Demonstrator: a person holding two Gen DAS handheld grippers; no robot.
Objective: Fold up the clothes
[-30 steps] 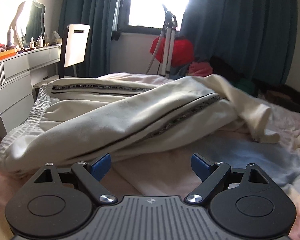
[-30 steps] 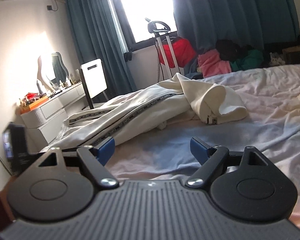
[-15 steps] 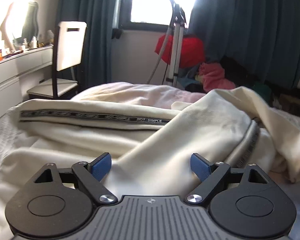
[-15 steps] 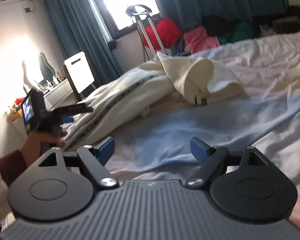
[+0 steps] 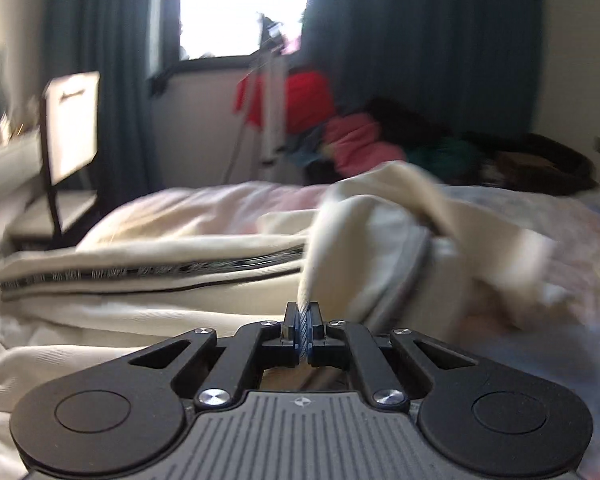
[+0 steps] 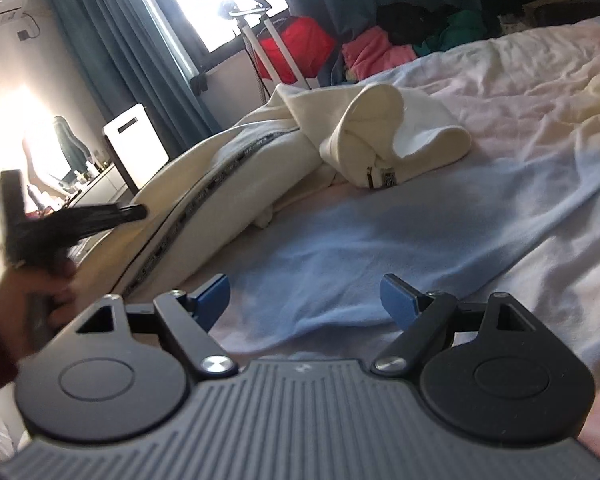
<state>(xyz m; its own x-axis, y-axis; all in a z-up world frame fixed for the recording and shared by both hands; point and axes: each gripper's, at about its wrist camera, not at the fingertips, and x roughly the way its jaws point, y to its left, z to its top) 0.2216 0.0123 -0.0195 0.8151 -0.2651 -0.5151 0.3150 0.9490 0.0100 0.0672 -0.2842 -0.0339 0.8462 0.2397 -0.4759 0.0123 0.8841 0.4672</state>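
Left gripper (image 5: 302, 330) pinches a fold of the cream trousers (image 6: 236, 176), soft and limp, near the bed's (image 6: 500, 128) left edge; right gripper (image 6: 305, 298) gapes wide, empty; take hems next

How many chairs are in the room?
1. The chair stands left of the bed, near the dark curtains; the right wrist view shows it too. Others may be hidden out of view.

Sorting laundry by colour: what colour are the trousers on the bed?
Cream trousers with a black lettered side stripe; clearest in the right wrist view.
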